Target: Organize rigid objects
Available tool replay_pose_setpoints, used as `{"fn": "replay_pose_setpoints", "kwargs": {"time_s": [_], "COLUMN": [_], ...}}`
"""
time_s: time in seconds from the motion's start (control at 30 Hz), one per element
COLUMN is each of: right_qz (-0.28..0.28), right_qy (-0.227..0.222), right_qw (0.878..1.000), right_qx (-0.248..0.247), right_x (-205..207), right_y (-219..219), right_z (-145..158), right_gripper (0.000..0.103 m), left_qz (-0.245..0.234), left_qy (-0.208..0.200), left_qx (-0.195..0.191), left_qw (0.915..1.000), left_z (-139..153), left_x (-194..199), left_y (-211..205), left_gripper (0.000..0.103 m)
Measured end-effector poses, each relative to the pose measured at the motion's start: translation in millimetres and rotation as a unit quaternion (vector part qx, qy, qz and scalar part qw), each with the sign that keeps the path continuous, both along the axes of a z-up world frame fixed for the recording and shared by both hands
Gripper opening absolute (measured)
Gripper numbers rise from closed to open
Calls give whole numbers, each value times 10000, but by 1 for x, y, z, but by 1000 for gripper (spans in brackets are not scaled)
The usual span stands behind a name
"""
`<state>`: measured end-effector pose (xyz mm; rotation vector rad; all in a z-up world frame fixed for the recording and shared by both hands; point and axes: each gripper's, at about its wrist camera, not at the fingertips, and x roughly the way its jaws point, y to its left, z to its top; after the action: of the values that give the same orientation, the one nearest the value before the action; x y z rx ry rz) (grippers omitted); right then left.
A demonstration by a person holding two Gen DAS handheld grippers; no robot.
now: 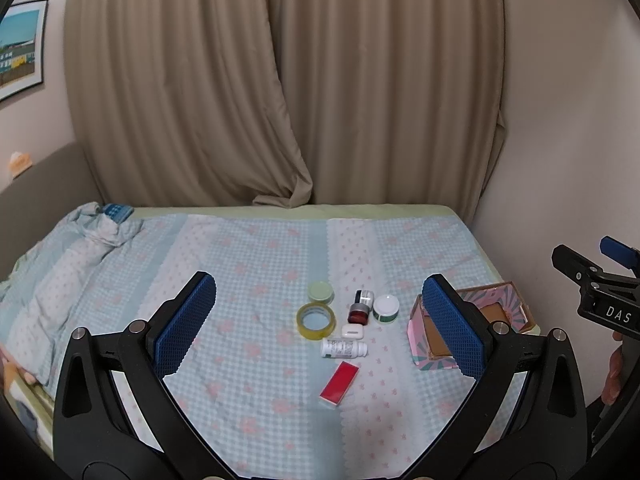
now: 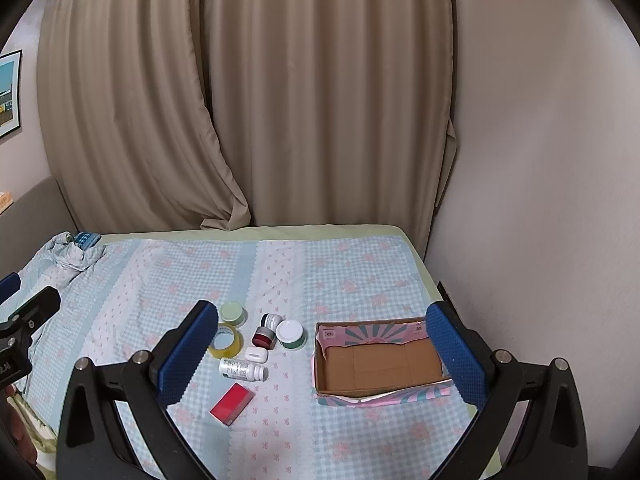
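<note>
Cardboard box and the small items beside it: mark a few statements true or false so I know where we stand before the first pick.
1. The cardboard box is empty. True.
2. The white bottle stands upright. False: it lies on its side on the bedspread.
3. The left gripper and right gripper are both open and hold nothing. True.
4. The tape roll sits inside the box. False: it lies on the bedspread, left of the box, by the green-lidded jar.
5. The red flat case is the item nearest the camera. True.
</note>
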<state>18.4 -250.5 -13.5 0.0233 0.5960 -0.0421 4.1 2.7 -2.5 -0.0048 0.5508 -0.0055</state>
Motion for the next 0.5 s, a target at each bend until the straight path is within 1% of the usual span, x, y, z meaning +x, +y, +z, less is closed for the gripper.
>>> {"fn": "replay_pose_setpoints", "kwargs": {"time_s": [0.33,0.5], "right_qz": [45,77], "right_qy": [21,-43], "right_qw": [10000,9999], "right_qx": [38,85], "right_x": [5,5], "right_y": [3,2], "right_z": [-4,-2], "right_gripper": [103,103], "left_qz": [23,36], "left_qy": [-47,-73], "left_qx": [32,27], "left_qw": [10000,10000], "left_z": [-3,-2], "left_x": [3,2], "left_y": [0,0], "left_gripper": [102,102]}}
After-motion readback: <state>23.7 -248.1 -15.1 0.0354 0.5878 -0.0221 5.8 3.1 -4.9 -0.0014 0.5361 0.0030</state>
